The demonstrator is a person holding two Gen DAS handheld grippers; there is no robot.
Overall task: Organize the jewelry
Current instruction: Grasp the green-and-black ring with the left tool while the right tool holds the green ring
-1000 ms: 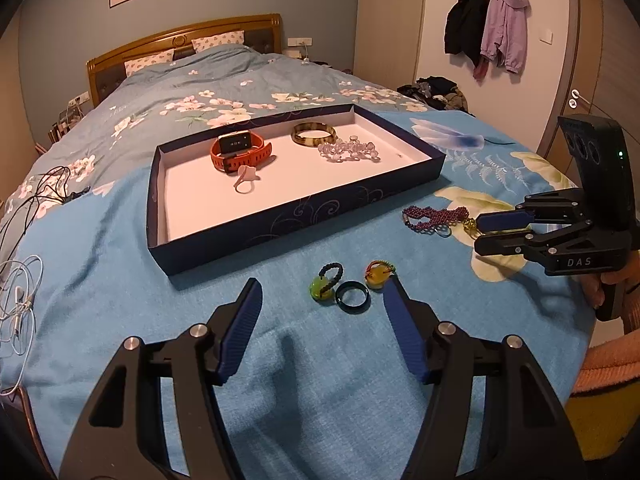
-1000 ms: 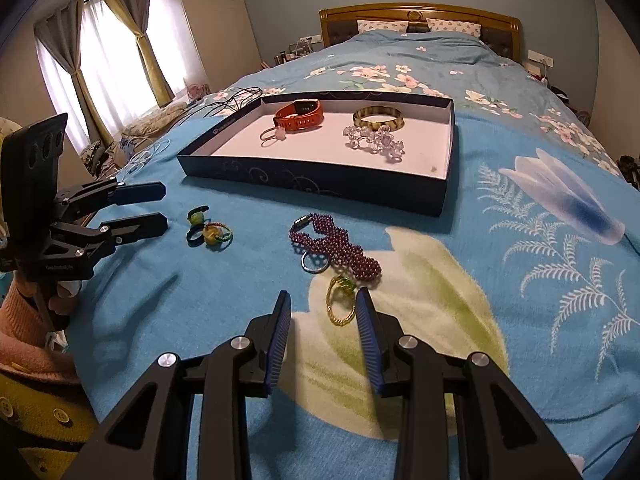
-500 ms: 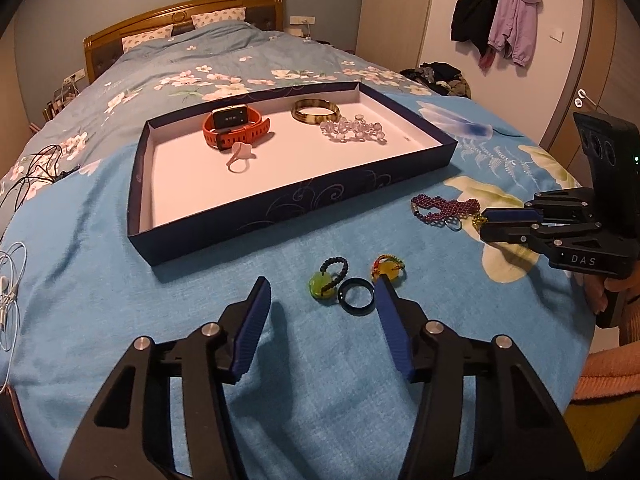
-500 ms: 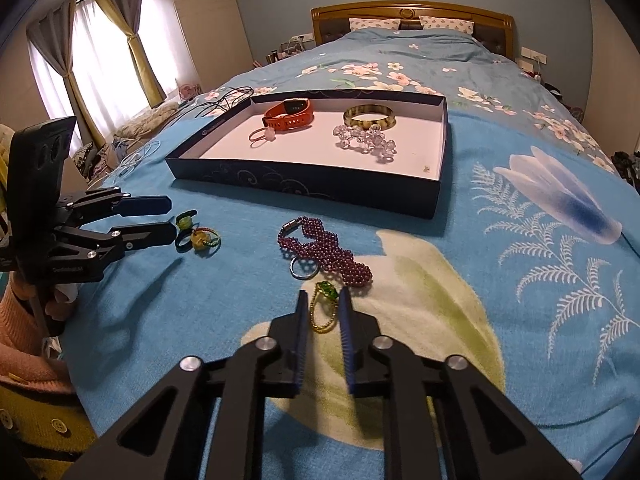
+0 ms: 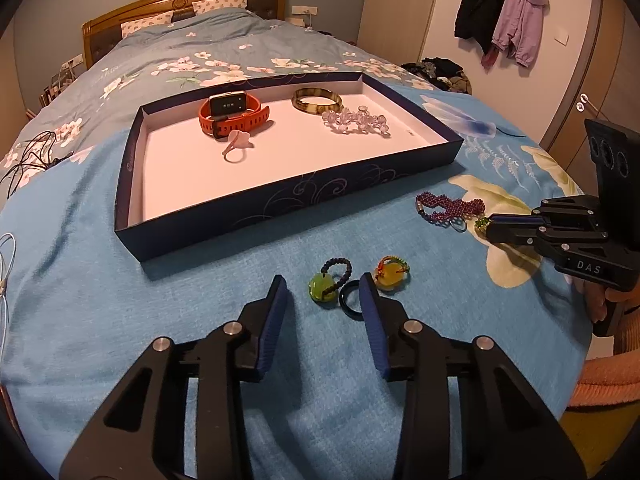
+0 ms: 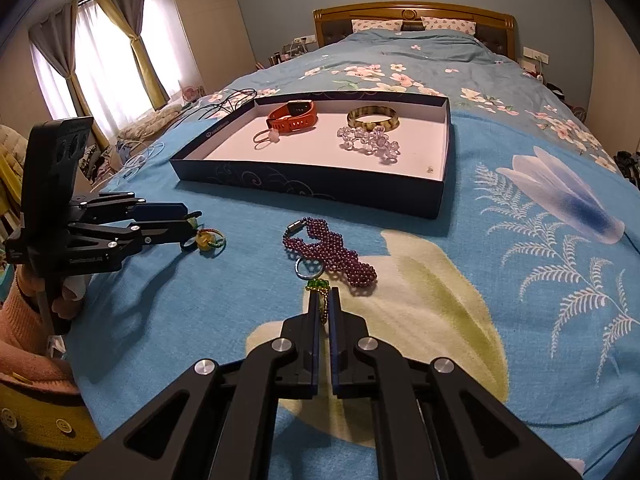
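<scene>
A dark blue tray (image 5: pixel 280 204) (image 6: pixel 304 184) on the bed holds an orange watch (image 5: pixel 232 114), a brown bangle (image 5: pixel 317 100), a clear bead bracelet (image 5: pixel 356 120) and a pink ring (image 5: pixel 236 146). My left gripper (image 5: pixel 323 292) is open around a green pendant ring (image 5: pixel 322 286) and a black ring (image 5: pixel 350 300); a yellow pendant ring (image 5: pixel 390 274) lies just right of it. My right gripper (image 6: pixel 325 300) is shut on a gold chain with a green bead (image 6: pixel 318 285), next to a purple bead bracelet (image 6: pixel 332 256) (image 5: pixel 448 208).
The bed has a blue floral cover (image 6: pixel 520 240) and a wooden headboard (image 6: pixel 412 16). Cables (image 5: pixel 28 156) lie at the bed's left side. Coats (image 5: pixel 500 28) hang on the wall at the right. Curtains (image 6: pixel 104 60) cover a window.
My right gripper closed on the gold chain with the green bead. My left gripper moved forward and narrowed around the green pendant ring and the black ring.
</scene>
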